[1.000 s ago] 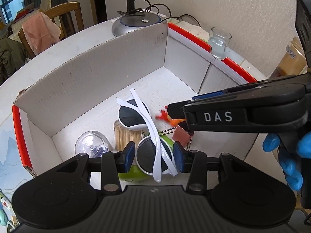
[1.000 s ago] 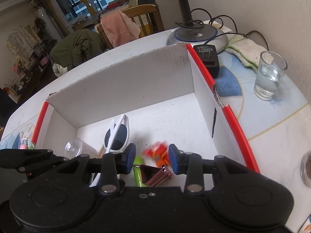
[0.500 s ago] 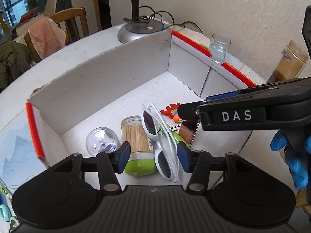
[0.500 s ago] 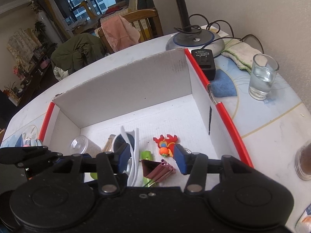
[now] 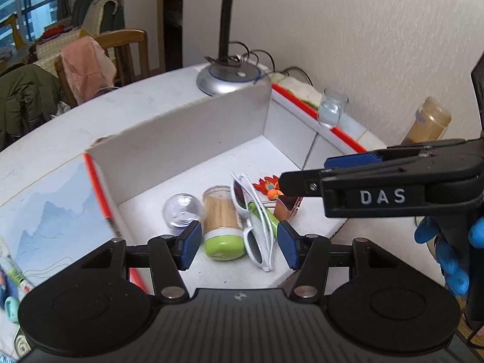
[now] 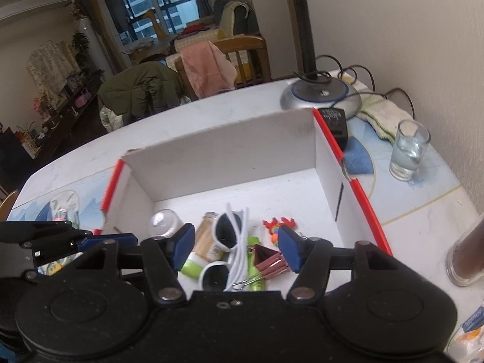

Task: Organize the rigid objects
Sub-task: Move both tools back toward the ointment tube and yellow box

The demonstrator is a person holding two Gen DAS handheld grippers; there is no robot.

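A white cardboard box (image 5: 181, 139) (image 6: 227, 157) with red edges holds white sunglasses (image 5: 255, 243) (image 6: 225, 233), a toothpick jar (image 5: 220, 211) (image 6: 205, 236) with a green lid, a clear dome (image 5: 181, 211) (image 6: 163, 220), an orange-red toy (image 5: 267, 186) (image 6: 278, 225), copper binder clips (image 5: 287, 207) (image 6: 269, 260) and a green marker (image 5: 270, 217). My left gripper (image 5: 239, 242) (image 6: 99, 234) hovers open above the box's near side, empty. My right gripper (image 6: 236, 243) (image 5: 314, 171) hangs beside it, its jaws opening with nothing between them.
Right of the box stand a glass of water (image 5: 331, 110) (image 6: 408, 151), a black adapter (image 6: 334, 122) and a brown-filled jar (image 5: 429, 124) (image 6: 466, 257). A lamp base (image 5: 230, 78) (image 6: 320, 96) sits behind it. A blue-gloved hand (image 5: 447, 251) holds the right gripper.
Both grippers rose and drew back from the box while their jaws widened. The sunglasses left the left pads and the toy left the right jaws; both now lie in the box.
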